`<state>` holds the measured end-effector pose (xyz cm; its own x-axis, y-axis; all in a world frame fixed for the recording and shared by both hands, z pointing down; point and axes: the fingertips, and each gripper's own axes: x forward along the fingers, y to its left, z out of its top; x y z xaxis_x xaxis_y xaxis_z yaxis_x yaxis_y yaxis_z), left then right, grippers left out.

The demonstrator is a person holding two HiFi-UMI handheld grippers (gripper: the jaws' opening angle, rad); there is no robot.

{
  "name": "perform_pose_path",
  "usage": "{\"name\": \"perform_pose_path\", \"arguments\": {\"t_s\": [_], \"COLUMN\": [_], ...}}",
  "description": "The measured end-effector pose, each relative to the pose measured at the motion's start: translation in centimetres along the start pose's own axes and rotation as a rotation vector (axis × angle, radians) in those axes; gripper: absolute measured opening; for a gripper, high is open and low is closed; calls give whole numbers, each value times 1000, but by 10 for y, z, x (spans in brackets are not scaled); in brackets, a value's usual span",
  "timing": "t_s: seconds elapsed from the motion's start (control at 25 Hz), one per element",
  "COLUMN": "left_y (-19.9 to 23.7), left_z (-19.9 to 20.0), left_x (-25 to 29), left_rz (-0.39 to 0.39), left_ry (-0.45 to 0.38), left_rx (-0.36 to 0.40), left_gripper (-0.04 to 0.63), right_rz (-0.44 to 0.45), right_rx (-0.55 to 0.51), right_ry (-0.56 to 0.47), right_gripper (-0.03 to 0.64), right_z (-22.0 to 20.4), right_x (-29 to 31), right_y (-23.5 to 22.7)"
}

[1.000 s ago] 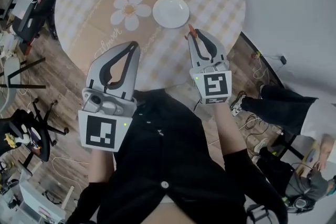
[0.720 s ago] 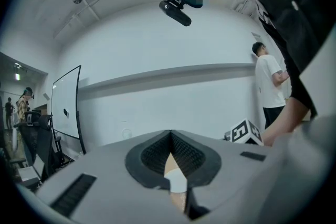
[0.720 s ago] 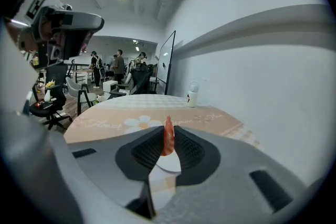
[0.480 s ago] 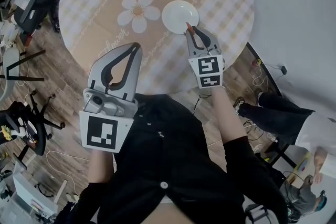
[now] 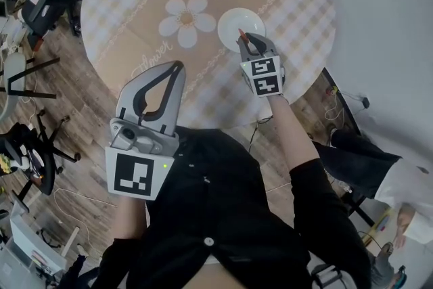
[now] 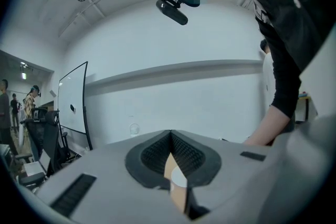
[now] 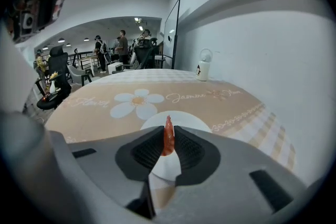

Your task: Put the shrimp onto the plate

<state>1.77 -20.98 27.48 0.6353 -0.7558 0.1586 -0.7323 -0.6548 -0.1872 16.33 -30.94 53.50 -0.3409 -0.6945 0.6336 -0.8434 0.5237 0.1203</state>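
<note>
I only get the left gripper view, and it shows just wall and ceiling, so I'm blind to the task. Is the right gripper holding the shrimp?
Observer: Yes. The right gripper is shut on the shrimp, which stands upright between its tips.
Operator: Where is that relative to the plate?
Observer: In the head view, the tips reach over the near rim of the white plate. I cannot tell whether the shrimp touches it.
Operator: And where is my left gripper?
Observer: The left gripper hangs nearer the person than the right one, apart from the plate.
</note>
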Motion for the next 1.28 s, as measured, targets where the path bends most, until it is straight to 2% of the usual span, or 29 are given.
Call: {"name": "perform_pose_path", "arguments": {"t_s": [0.2, 0.52, 0.88, 1.04, 1.28], "left_y": [4, 8, 12, 13, 13], "left_z": [-4, -8, -9, -8, -8], "left_x": [0, 0, 2, 2, -1], "left_rz": [11, 18, 21, 12, -1], "left_ry": [10, 22, 22, 18, 10], "left_rx": [-4, -4, -3, 2, 8], "left_gripper": [2, 2, 2, 2, 2], "right_rz": [6, -9, 13, 14, 5], "right_rx": [-34, 23, 102, 143, 172], "right_ry": [83, 134, 144, 137, 98], "right_gripper": [48, 48, 48, 91, 97], "right_z": [-17, -28, -29, -27, -18], "right_x": [26, 44, 50, 48, 38], "right_y": [-5, -20, -27, -28, -24]}}
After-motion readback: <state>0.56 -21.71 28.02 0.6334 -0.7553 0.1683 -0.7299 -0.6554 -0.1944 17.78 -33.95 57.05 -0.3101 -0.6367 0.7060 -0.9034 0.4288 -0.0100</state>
